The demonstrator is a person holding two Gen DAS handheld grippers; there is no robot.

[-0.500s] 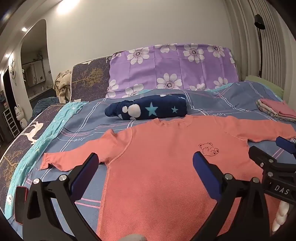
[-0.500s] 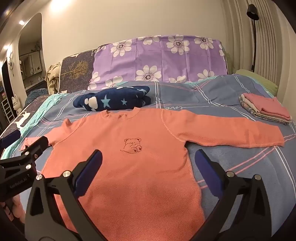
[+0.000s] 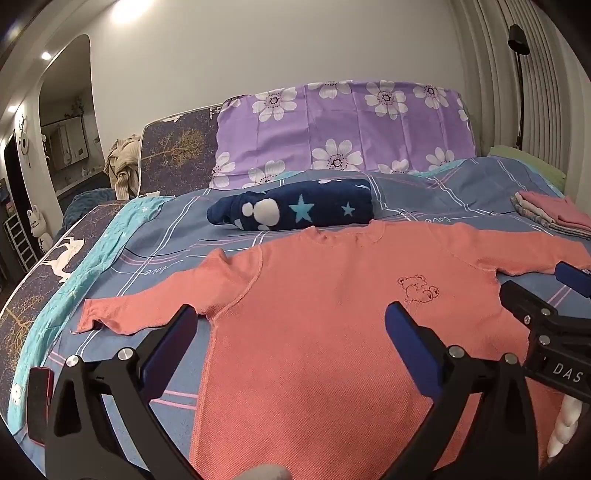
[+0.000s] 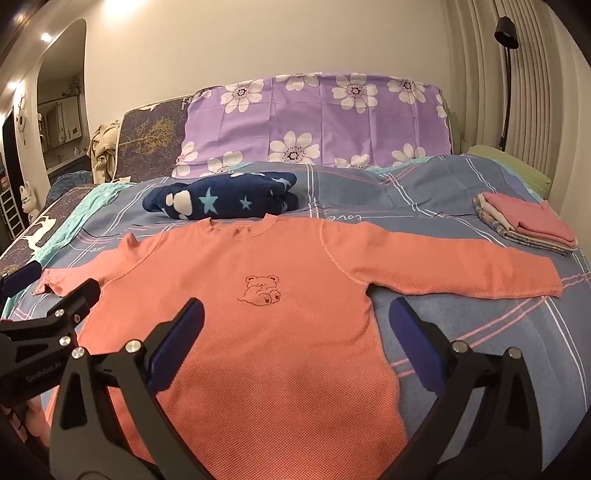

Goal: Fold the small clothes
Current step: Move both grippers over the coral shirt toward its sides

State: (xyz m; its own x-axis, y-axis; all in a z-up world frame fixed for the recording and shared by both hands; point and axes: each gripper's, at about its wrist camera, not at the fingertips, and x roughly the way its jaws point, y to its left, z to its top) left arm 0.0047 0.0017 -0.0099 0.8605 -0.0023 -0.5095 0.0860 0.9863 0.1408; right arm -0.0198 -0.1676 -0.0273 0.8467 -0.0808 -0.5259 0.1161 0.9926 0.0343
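Bed, purple floral pillow, lamp

The coral long-sleeved shirt lies flat and face up on the bed, both sleeves spread out to the sides, its neck toward the pillows. A small bear outline is stitched on the chest. At the bed's right edge rests a stack of folded clothes, pink on top.

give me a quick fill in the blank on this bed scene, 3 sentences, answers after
1. The orange shirt lies flat with both sleeves spread, and the small outline on its chest is a ____.
2. The rolled navy blanket beyond the collar shows white clouds and pale blue ____.
3. The folded clothes have a ____ piece on top.

Missing words: bear; stars; pink
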